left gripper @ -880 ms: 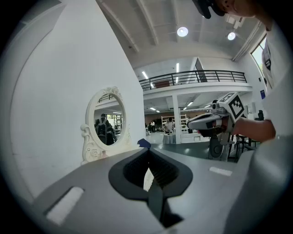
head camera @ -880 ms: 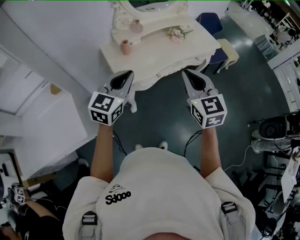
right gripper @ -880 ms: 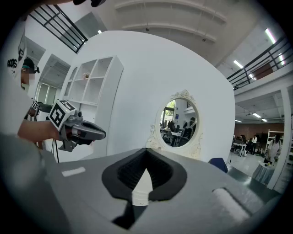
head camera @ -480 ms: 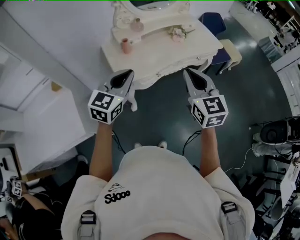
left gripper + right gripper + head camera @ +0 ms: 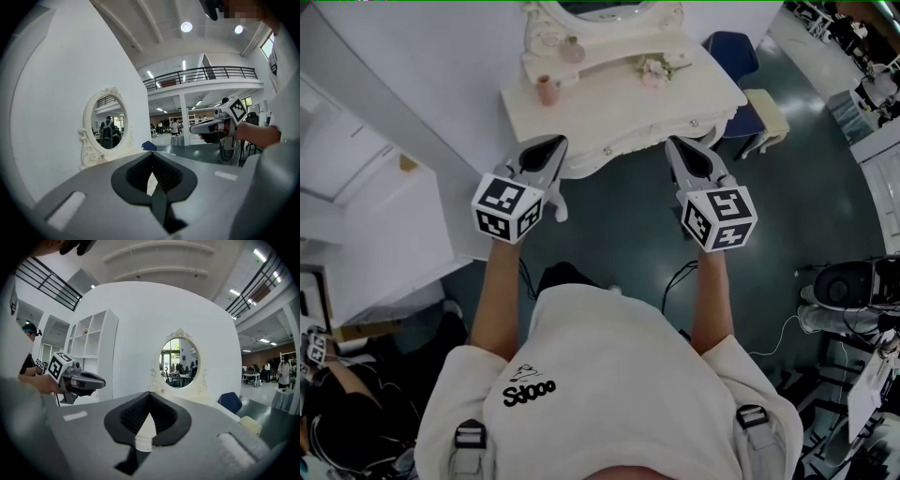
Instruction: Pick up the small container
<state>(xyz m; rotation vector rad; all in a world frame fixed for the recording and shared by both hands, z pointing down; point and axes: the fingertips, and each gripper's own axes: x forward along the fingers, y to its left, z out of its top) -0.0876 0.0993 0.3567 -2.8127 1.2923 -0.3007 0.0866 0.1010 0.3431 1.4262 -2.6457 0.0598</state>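
- My left claw (image 5: pixel 551 148) and right claw (image 5: pixel 677 150) are both pinched together and empty, held short of the table (image 5: pixel 619 108); nothing is within reach yet.
- The small container (image 5: pixel 547 91) stands at twelve o'clock from my left claw.

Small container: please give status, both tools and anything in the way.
Left tool shut, empty; right tool shut, empty. Small pink container upright on dressing table, untouched. Path to it looks clear.
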